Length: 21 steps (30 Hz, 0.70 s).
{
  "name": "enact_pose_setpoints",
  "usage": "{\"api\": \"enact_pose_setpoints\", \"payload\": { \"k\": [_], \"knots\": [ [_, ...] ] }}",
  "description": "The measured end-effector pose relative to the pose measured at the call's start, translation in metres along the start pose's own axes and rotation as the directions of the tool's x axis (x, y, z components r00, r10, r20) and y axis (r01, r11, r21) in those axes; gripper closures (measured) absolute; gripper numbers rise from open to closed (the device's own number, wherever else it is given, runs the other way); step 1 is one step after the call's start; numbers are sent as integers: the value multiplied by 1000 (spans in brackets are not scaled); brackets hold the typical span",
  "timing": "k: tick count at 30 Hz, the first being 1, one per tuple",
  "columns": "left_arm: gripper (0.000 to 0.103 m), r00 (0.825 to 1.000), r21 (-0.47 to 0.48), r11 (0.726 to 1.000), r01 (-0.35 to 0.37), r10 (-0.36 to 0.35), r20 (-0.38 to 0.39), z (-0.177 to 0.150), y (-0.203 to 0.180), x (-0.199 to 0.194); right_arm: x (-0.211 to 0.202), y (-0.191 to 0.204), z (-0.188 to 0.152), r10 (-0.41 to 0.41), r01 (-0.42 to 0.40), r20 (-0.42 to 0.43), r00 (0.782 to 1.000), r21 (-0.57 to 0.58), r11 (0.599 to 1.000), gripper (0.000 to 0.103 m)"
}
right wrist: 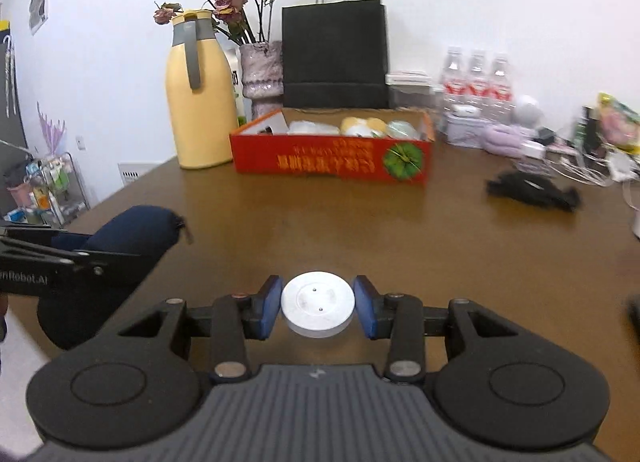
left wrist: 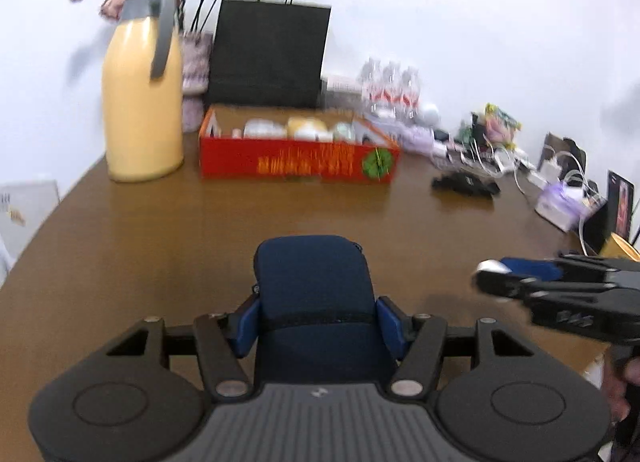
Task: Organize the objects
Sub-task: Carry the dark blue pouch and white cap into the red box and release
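My left gripper (left wrist: pixel 316 326) is shut on a dark blue zip pouch (left wrist: pixel 314 286) and holds it above the brown table (left wrist: pixel 160 238). The pouch also shows at the left of the right wrist view (right wrist: pixel 136 230). My right gripper (right wrist: pixel 318 308) is shut on a round white disc (right wrist: pixel 318 304), held over the table; it shows at the right of the left wrist view (left wrist: pixel 492 268). A red cardboard box (right wrist: pixel 332 160) with several pale round items inside stands at the back of the table, and also in the left wrist view (left wrist: pixel 298 160).
A yellow thermos jug (right wrist: pixel 198 102), a vase of dried roses (right wrist: pixel 260 70) and a black paper bag (right wrist: pixel 334 54) stand behind the box. Water bottles (right wrist: pixel 476 82), a black object (right wrist: pixel 532 190) and cable clutter (right wrist: pixel 580 158) lie at the right.
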State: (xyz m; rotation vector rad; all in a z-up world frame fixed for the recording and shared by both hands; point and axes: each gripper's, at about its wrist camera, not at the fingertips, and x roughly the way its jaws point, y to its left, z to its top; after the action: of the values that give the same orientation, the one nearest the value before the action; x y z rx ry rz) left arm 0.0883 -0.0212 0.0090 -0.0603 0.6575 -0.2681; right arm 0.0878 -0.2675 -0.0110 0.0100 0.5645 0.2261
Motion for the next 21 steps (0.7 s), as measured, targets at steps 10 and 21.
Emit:
{"api": "enact_pose_setpoints", "payload": {
  "k": [10,21],
  "knots": [
    [44,995,50,997,-54,49,92,-6,-10,-22,-16,11,-7,9,-9,16,1000,-18,1000,63],
    [43,989,93,996,-13,-1,149,124,37,55,71,-19,95,138,-133,89,987,-54,990,63]
  ]
}}
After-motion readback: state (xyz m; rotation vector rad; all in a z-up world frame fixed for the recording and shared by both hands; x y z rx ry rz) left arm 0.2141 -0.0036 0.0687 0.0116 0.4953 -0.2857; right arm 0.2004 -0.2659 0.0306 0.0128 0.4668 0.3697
